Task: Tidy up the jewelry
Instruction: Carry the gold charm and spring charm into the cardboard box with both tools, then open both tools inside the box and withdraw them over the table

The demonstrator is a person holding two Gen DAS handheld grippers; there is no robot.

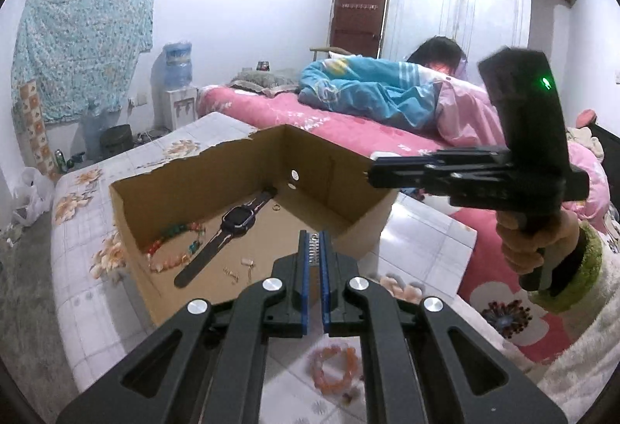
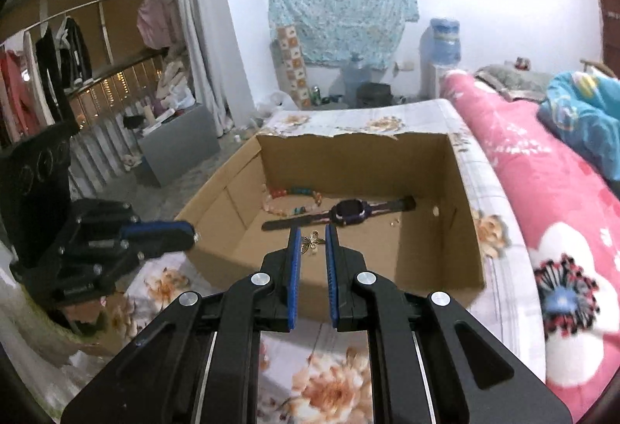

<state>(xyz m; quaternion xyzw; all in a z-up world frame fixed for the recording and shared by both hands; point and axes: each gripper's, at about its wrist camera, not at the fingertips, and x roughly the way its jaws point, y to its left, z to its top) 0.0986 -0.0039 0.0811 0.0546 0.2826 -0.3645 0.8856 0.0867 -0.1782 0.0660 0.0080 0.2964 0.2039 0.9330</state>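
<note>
Hanging pinched between right fingers [image 2: 294, 249], butterfly charm [image 2: 312, 242] (above cardboard box [image 2: 461, 230])

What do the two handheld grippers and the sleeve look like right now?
Both the left gripper and right gripper are black, with silver rivets and ribbed blue finger pads. The right one's body carries a green light. The fluffy white sleeve has a green cuff.

Your left gripper [image 1: 314, 243] pinches a small silver coil-like piece [image 1: 315, 249] between its blue pads, above the near edge of the cardboard box [image 1: 341, 168]. Beyond the fingertips, to their left, a black watch [image 1: 237, 221] and a bead bracelet [image 1: 170, 249] lie inside. Behind the fingers an orange bead bracelet [image 1: 335, 366] lies on the cloth, and your right gripper [image 1: 370, 176] hovers off to their right.
</note>
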